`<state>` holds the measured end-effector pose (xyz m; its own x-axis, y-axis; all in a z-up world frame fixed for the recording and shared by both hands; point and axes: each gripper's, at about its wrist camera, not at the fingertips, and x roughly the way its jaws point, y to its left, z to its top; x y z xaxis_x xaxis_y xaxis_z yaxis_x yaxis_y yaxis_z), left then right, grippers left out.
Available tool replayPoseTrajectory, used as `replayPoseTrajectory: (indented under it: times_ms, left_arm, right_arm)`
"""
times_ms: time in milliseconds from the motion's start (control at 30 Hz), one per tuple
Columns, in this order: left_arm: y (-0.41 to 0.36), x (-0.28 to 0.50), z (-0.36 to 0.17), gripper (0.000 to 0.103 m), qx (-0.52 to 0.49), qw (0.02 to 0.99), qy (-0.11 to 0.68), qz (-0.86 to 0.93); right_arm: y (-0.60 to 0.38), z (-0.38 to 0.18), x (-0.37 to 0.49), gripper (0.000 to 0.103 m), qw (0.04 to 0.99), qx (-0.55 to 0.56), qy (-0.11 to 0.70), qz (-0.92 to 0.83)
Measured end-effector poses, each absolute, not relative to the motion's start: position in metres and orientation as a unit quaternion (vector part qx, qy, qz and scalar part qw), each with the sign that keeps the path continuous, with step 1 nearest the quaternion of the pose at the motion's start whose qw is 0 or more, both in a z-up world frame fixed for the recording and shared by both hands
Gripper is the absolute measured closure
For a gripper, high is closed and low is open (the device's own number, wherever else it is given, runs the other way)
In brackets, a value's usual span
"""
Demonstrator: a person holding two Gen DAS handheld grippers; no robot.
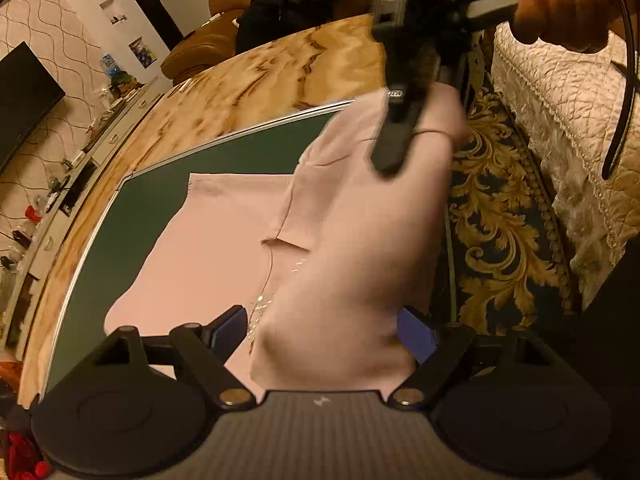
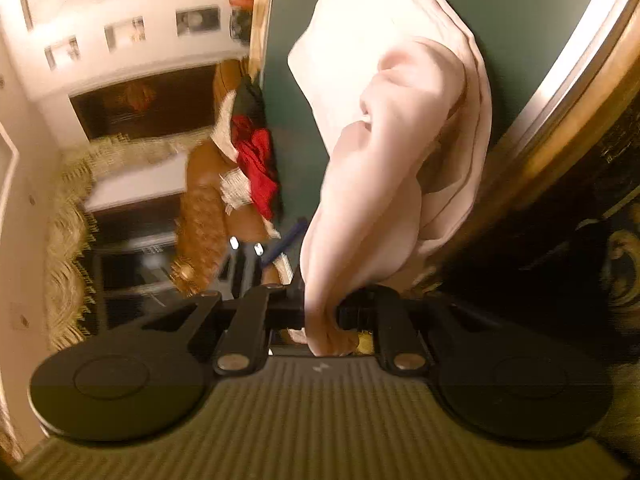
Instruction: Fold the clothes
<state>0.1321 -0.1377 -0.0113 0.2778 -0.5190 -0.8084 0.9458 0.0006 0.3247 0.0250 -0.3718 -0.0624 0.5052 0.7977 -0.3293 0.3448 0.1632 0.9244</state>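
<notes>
A pale pink garment (image 1: 224, 248) lies partly spread on the green table top (image 1: 160, 200). One part of it is lifted into a blurred, hanging fold. My left gripper (image 1: 320, 336) stands wide open at the bottom of its view. That fold runs between its blue pads (image 1: 228, 332), which do not press on it. My right gripper (image 1: 388, 160), held by a hand (image 1: 560, 12), is above the table's right edge and shut on the lifted cloth. In the right wrist view the pink garment (image 2: 360, 80) hangs bunched from my right gripper (image 2: 322, 312) over the green table top (image 2: 296, 80).
A silver rim and a marbled brown border (image 1: 280, 64) frame the green top. A dark gold-patterned carpet (image 1: 500, 220) and a quilted cream cover (image 1: 560, 100) lie to the right. A person (image 1: 288, 0) sits on a brown sofa beyond. A red cloth (image 2: 256, 164) lies at the table's edge.
</notes>
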Motion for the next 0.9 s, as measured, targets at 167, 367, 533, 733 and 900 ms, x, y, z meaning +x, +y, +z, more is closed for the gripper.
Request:
replayPoseTrajectory:
  times_ms: [167, 367, 533, 733, 900]
  left_arm:
    - [-0.152, 0.134, -0.036, 0.014, 0.488, 0.609, 0.234, -0.580]
    - [-0.158, 0.138, -0.056, 0.063, 0.485, 0.573, 0.271, -0.602]
    - [-0.145, 0.133, -0.043, 0.090, 0.469, 0.601, 0.275, -0.585]
    - [-0.123, 0.100, -0.020, 0.094, 0.463, 0.637, 0.283, -0.548]
    - [-0.111, 0.082, -0.003, 0.093, 0.453, 0.685, 0.283, -0.496]
  right_arm:
    - [-0.378, -0.052, 0.033, 0.086, 0.612, 0.576, 0.502, 0.204]
    - [-0.382, -0.047, 0.042, 0.086, 0.609, 0.570, 0.515, 0.198]
    - [-0.397, -0.058, 0.030, 0.086, 0.605, 0.567, 0.519, 0.208]
    - [-0.396, -0.051, 0.036, 0.086, 0.607, 0.555, 0.518, 0.236]
    - [-0.387, -0.049, 0.042, 0.086, 0.590, 0.552, 0.530, 0.257]
